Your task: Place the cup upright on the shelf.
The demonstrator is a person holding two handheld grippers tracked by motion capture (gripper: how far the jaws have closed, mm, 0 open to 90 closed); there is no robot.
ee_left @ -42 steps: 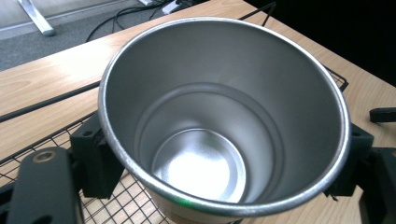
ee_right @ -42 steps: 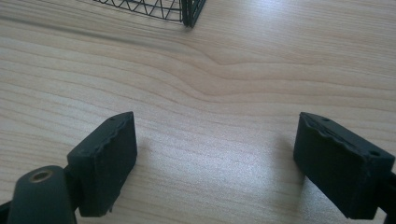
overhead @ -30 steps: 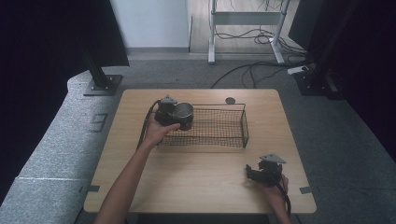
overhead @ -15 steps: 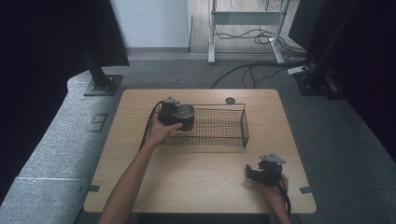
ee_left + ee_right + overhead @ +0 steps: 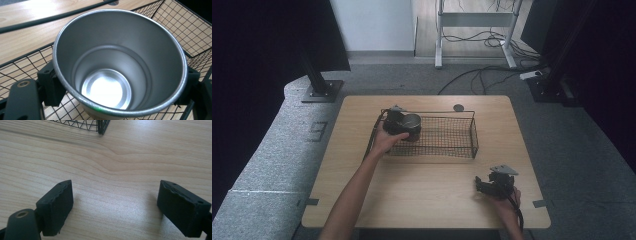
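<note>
A steel cup (image 5: 120, 62) with an empty, shiny inside sits between the jaws of my left gripper (image 5: 117, 85), which is shut on its sides. In the high view the cup (image 5: 412, 122) is at the left end of a black wire basket (image 5: 462, 147), with my left gripper (image 5: 396, 121) just over the basket's left rim. My right gripper (image 5: 484, 186) rests low near the table's front right, and in its own view my right gripper (image 5: 115, 207) stands open over bare wood with nothing between the jaws.
The basket lies across the middle of the wooden table (image 5: 362, 200). A small dark disc (image 5: 458, 107) lies near the far edge. A corner of the basket (image 5: 100, 127) stands ahead of the right gripper. Cables trail on the floor behind.
My left gripper with the cup has shifted slightly farther into the basket's left end. The right gripper has stayed where it was.
</note>
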